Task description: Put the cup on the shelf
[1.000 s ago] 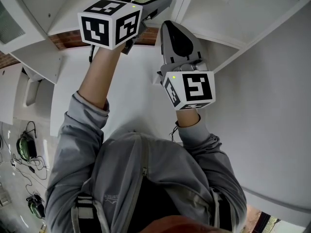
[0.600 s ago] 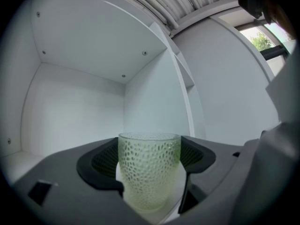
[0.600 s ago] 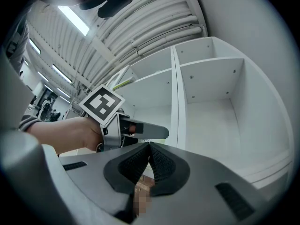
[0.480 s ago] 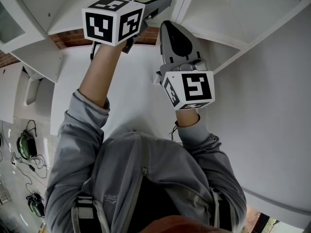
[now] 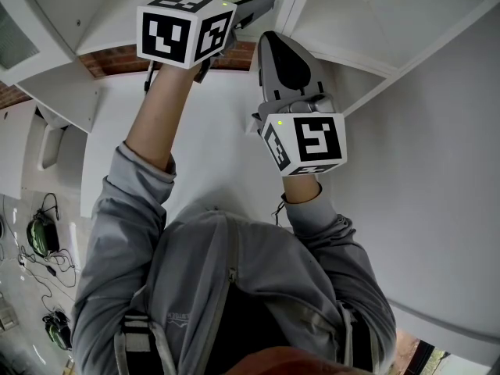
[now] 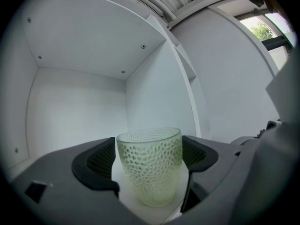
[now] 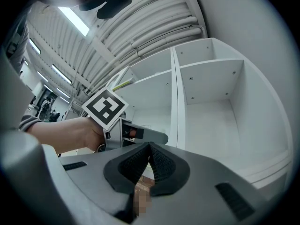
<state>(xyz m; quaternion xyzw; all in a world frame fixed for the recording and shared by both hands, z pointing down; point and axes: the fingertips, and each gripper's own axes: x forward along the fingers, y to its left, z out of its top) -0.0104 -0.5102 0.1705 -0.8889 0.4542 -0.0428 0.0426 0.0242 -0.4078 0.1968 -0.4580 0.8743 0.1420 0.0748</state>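
**Left gripper view: cup (image 6: 149, 170) stood on the shelf (image 6: 75, 102), my jaws eased off it**

My left gripper (image 6: 150, 157) reached level into a white compartment of the shelf. The cup, a pale green glass with a dimpled honeycomb surface, stood upright between its two jaws, with its base on the compartment's white floor. Those jaws had just been opening with the cup between them, and they stood wide apart. The black ribbed pads (image 6: 100, 161) sat just beside the cup's rim, one on either side. From that wide-angle picture I could not tell whether they brushed the glass or cleared it by a hair, but they did not look to be pressing on it. Behind the cup rose the bare back wall and a side panel (a few small screw heads dotted them).

In the head view the cup's rim showed at the very top edge, between the left jaws and beyond that gripper's marker cube (image 5: 185, 28). My bare forearm ran up to it out of a grey sleeve (image 5: 141, 182).

My right gripper (image 7: 149, 148) was just beside the left one and nearer to me, tilted a little upward toward the shelf's upright divider (image 7: 175, 107). Its jaws were closed, the ribbed pads meeting at their tips with nothing between them. In the right gripper view my left hand (image 7: 70, 134) and its marker cube showed on the left, in front of the open compartments.
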